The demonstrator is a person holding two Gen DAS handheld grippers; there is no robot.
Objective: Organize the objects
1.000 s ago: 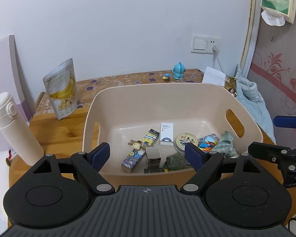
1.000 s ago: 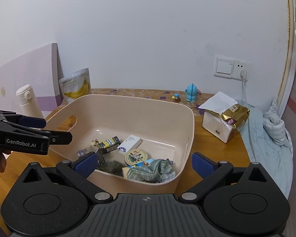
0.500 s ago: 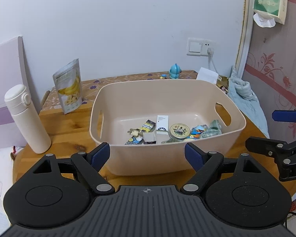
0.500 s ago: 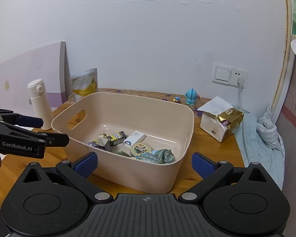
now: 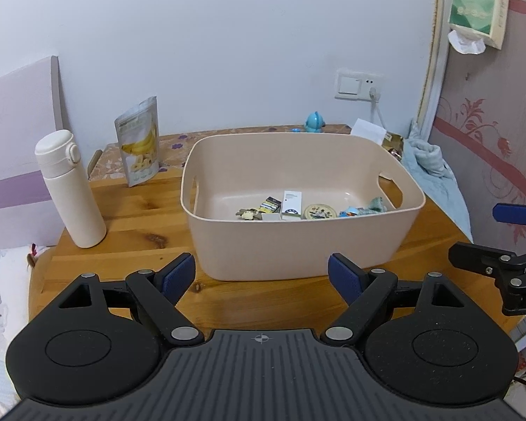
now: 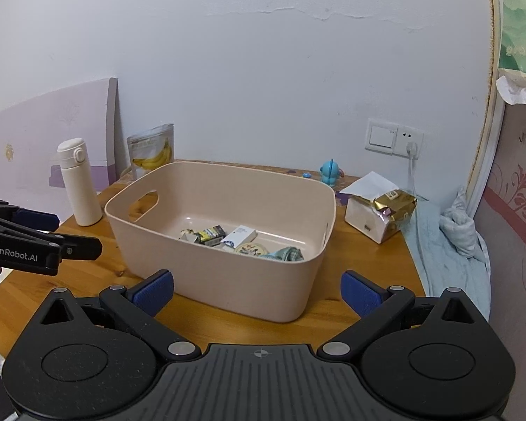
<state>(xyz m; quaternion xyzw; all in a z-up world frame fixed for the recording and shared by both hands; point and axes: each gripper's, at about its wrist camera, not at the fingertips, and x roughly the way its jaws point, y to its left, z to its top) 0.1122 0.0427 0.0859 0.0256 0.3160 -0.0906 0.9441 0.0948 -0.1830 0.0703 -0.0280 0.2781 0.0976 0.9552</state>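
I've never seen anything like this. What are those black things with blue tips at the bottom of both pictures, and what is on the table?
There is no robot here: a person holds a hand tool in each hand, each with a camera looking along its two jaws. One picture comes from the left gripper, the other from the right gripper, and each also catches the other tool at its edge. Both sets of jaws stand open and hold nothing. On the wooden table sits a beige tub with small items inside, among them a round tin and a checked cloth. Beside it stand a white flask and a banana snack pouch.
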